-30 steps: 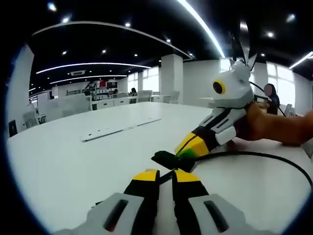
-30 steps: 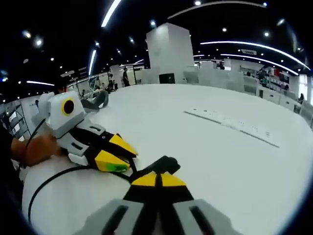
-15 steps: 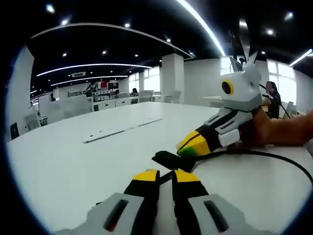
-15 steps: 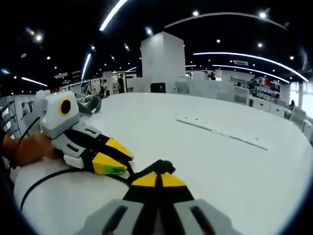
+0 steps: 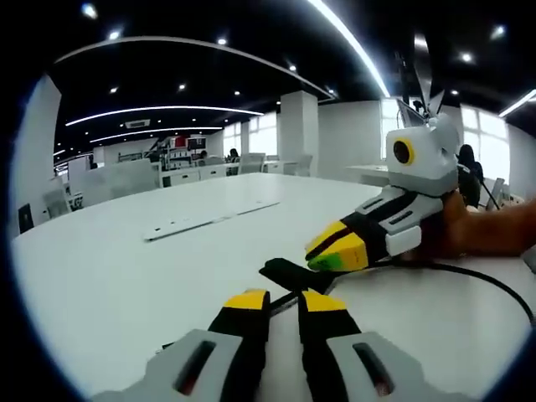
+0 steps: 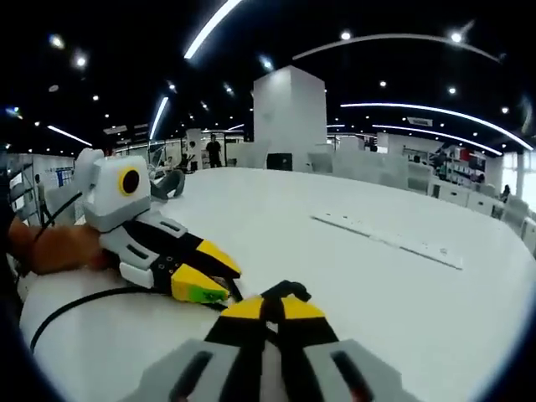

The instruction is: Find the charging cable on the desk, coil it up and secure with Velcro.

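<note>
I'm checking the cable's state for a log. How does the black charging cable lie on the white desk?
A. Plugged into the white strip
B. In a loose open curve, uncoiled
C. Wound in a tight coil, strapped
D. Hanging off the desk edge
B: the charging cable sweeps in one open arc across the desk toward both grippers' tips, with no wound loops.

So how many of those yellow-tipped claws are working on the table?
2. The left claw sits low at the white table's near edge, shut on the black cable; the right claw reaches in beside it, shut on the strap end.
</note>
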